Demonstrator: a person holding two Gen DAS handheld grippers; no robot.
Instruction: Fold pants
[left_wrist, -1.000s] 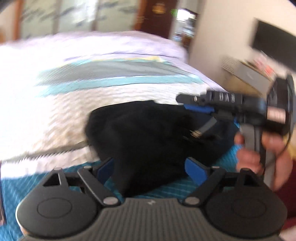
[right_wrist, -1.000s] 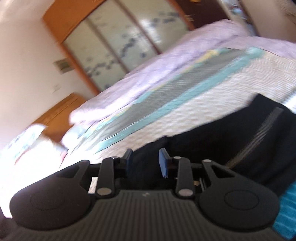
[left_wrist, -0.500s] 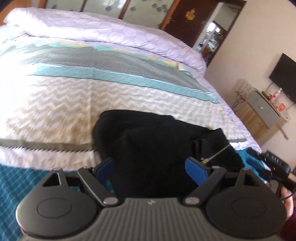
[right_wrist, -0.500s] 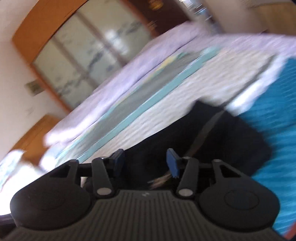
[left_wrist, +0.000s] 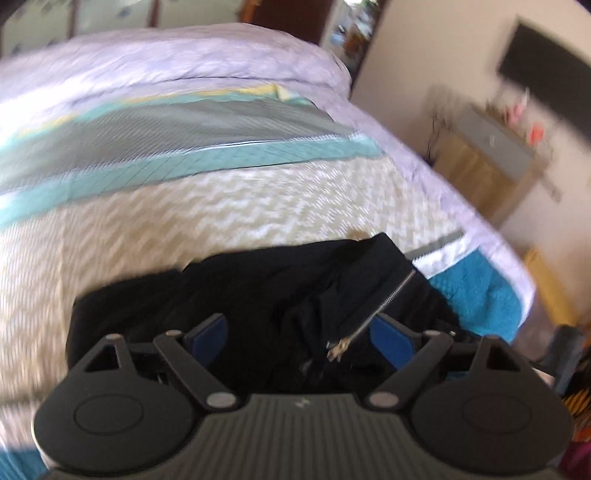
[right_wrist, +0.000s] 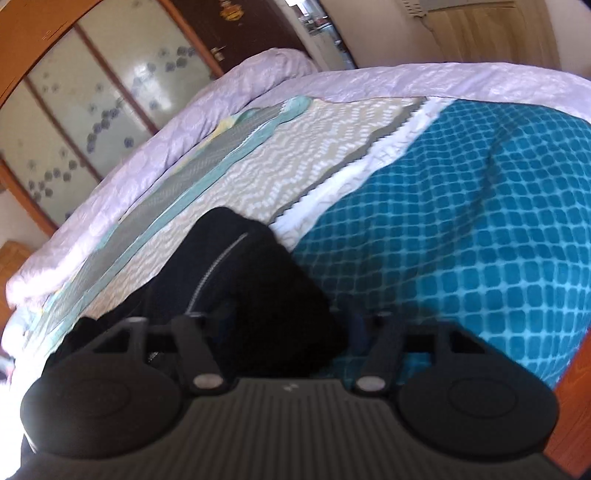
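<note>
Black fabric, the pants (left_wrist: 295, 295), lies bunched in a heap near the foot of the bed (left_wrist: 221, 206), straddling the pale zigzag band of the quilt and the teal checked blanket (right_wrist: 461, 240) at its right, with a silver zipper (left_wrist: 384, 302) running slantwise across the top layer. Compared with half a second ago, the left gripper (left_wrist: 301, 334) has swung across the heap, so the zipper, then off to the right of its blue pads (left_wrist: 208, 332), now runs in between them; its jaws remain spread wide with dark cloth beneath them but nothing pinched. The right gripper (right_wrist: 288, 328) has dropped low onto the right-hand edge of the heap, and its jaws have just been closing after a brief widening; a thick bulge of black cloth sits between its fingers, though the pads are hidden in shadow, so I cannot tell whether they press it. My reading is that the garment is still crumpled and no fold is made; the hands seem to be hunting for a fresh hold, probably to lift and spread it flat first.
</note>
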